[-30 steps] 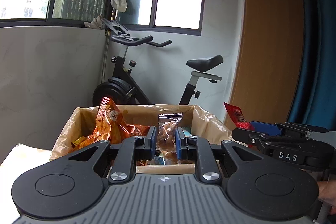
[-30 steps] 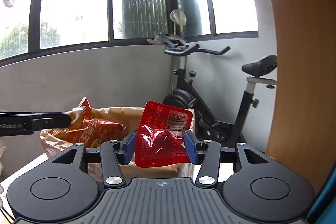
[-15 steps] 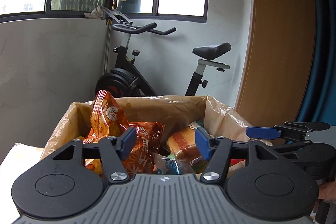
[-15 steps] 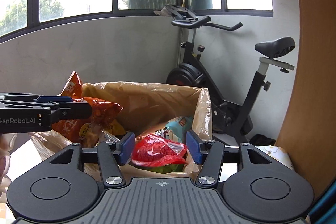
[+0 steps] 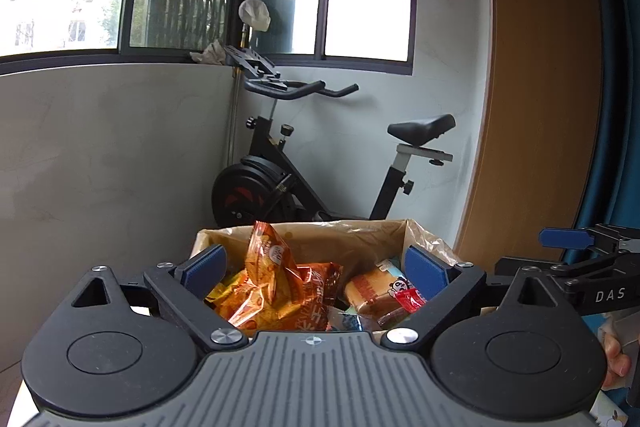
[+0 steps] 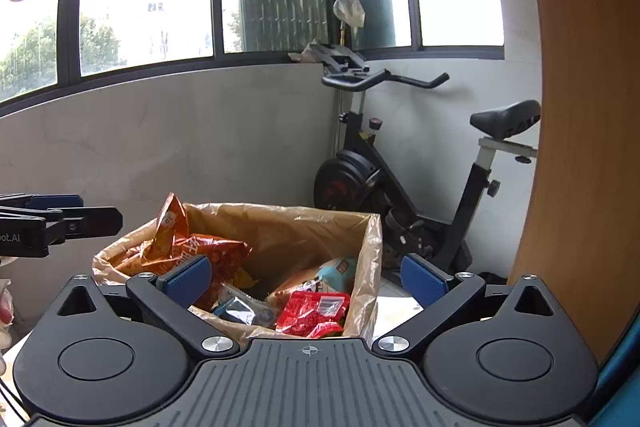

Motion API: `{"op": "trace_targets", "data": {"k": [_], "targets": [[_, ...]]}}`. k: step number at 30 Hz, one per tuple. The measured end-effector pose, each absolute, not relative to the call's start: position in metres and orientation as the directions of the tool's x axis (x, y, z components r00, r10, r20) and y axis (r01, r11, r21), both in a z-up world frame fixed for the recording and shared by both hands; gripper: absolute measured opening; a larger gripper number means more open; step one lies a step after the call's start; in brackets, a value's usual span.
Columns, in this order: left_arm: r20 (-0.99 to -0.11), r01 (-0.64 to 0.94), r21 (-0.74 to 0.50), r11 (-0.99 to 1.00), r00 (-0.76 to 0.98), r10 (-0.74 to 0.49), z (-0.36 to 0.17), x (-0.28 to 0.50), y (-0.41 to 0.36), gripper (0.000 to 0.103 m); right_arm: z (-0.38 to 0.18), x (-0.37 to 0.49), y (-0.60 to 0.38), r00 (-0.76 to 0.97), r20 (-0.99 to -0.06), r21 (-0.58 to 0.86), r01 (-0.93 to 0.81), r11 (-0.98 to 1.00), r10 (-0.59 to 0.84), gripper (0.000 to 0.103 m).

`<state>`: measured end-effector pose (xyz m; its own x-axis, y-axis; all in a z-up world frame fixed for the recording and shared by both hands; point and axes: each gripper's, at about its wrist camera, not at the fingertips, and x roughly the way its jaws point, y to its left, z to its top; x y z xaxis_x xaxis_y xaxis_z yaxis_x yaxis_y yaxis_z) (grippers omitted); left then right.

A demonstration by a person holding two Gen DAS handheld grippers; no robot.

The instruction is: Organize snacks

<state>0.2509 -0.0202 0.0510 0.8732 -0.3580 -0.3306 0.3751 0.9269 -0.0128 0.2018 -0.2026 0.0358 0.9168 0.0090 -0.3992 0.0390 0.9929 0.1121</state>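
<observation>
A cardboard box lined with a brown plastic bag (image 5: 360, 231) (image 6: 304, 223) stands in front of both grippers and holds several snack packs. Orange chip bags (image 5: 276, 287) (image 6: 192, 243) lean at its left. A red packet (image 6: 312, 313) lies at the box's near right, beside a small clear packet (image 6: 240, 307). My left gripper (image 5: 316, 269) hangs above the box, its jaws opening, nothing between them. My right gripper (image 6: 304, 277) is likewise above the box, jaws opening wide and empty. Each gripper shows at the other view's edge: the right gripper (image 5: 580, 267), the left gripper (image 6: 60, 223).
A black exercise bike (image 5: 320, 179) (image 6: 400, 195) stands behind the box against a grey wall under windows. A wooden panel (image 6: 580, 147) rises at the right, with a blue curtain (image 5: 620, 107) beyond. A person's fingers (image 5: 616, 363) show at the right edge.
The left gripper let go of the clear snack bag and the right let go of the red packet; both packs now lie in the box. Both grippers opened wide and rose.
</observation>
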Motion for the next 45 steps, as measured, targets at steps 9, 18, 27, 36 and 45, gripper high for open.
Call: {"op": "trace_targets", "data": {"k": [9,18,27,36,45], "targets": [[-0.278,0.298,0.001,0.955,0.917,-0.286,0.084,0.212,-0.002,0.100,0.083,0.165,-0.192,0.943,-0.329,0.114,0.084,0.990,-0.042,0.103],[-0.264,0.208,0.022,0.978,0.945,-0.195,0.105,0.192,0.012,0.100,0.106,0.141,-0.181,0.945,-0.320,0.097,0.098,0.990,-0.062,0.103],[-0.239,0.198,0.031,0.980,0.953,-0.185,0.113,0.178,0.015,0.100,0.113,0.135,-0.185,0.949,-0.310,0.111,0.100,0.989,-0.062,0.103],[-0.235,0.195,0.037,0.980,0.955,-0.181,0.112,0.176,0.013,0.100,0.113,0.131,-0.182,0.950,-0.305,0.102,0.101,0.990,-0.065,0.103],[-0.233,0.188,0.034,0.982,0.956,-0.176,0.114,0.177,0.015,0.100,0.116,0.127,-0.181,0.953,-0.297,0.098,0.097,0.991,-0.064,0.103]]}}
